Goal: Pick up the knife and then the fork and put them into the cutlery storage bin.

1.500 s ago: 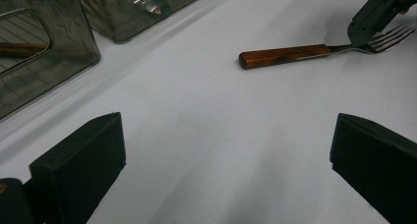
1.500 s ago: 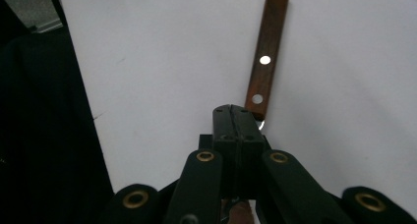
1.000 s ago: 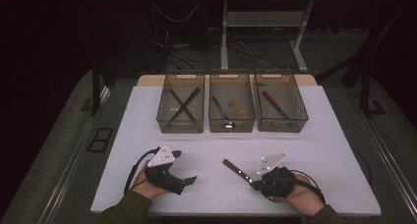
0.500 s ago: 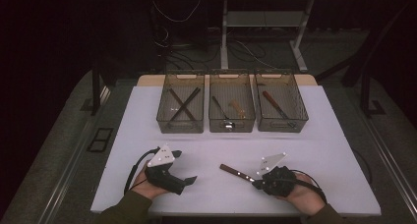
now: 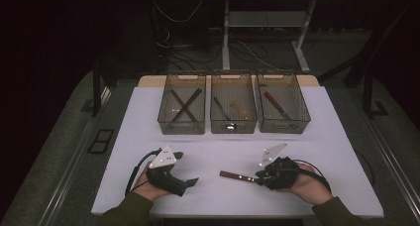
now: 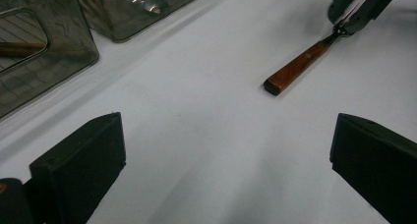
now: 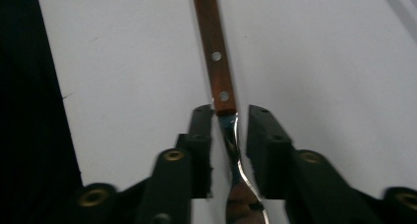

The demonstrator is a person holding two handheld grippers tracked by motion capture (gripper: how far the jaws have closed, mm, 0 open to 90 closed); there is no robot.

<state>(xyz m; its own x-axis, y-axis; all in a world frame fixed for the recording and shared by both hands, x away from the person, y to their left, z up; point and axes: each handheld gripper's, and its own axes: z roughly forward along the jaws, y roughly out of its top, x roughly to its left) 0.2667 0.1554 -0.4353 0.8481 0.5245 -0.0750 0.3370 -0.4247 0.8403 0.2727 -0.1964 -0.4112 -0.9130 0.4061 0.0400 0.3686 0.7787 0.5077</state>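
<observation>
We have the right gripper (image 5: 258, 177) low over the table (image 5: 317, 137), near its front edge, with a wood-handled utensil (image 5: 236, 176) lying flat in front of it, handle pointing toward the left gripper (image 5: 190, 180). In the right gripper view the jaws stand a little apart on either side of the metal neck (image 7: 231, 135), just behind the riveted handle (image 7: 213, 52); there is a gap on each side, so the pads are not pressing. They have just been opening, and we judge the utensil to be resting on the table rather than held. The bright metal widens toward the camera, but its working end is cut off, so we cannot tell whether it is a fork, spoon or knife. The neck seems a sensible place to take it: thin enough to pinch, and it leaves the handle free. Our left gripper sits idle on the table, well apart from the utensil, its jaws wide with nothing between them; its own view looks across bare white surface to the handle (image 6: 295, 68). At the back stand three bins side by side: the left bin (image 5: 182, 129) holds two crossed dark sticks, the middle bin (image 5: 233, 128) a few small utensils, the right bin (image 5: 285, 127) one wood-handled piece. They look like sorting bins, so this utensil probably belongs with its like.
</observation>
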